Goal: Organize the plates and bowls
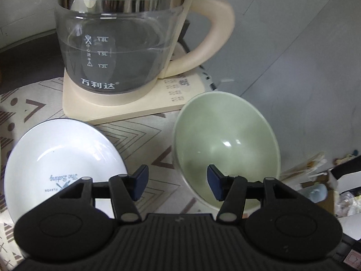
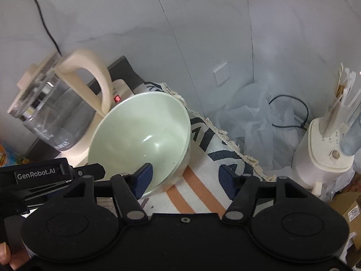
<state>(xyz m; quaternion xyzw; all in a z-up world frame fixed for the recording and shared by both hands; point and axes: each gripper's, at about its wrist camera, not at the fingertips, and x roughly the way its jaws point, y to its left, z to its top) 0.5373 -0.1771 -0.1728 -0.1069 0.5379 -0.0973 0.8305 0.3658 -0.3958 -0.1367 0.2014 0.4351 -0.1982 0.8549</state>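
A pale green bowl (image 1: 225,144) stands on the patterned tablecloth (image 1: 140,135), near the table's right edge. To its left lies a white dish (image 1: 61,155) with blue lettering. My left gripper (image 1: 178,181) is open and straddles the green bowl's near left rim, one pad inside and one outside over the cloth. In the right wrist view the same green bowl (image 2: 140,135) has its near right rim between the jaws of my right gripper (image 2: 186,179). That gripper is open too, its left pad inside the bowl. The left gripper's body (image 2: 45,176) shows at the bowl's other side.
A glass kettle (image 1: 112,45) with a cream handle sits on its cream base just behind both dishes. The cloth's frayed edge (image 2: 225,140) marks the table's right side. Past it, lower down, are clear plastic sheeting (image 2: 252,117), a white appliance (image 2: 322,153) and a cable.
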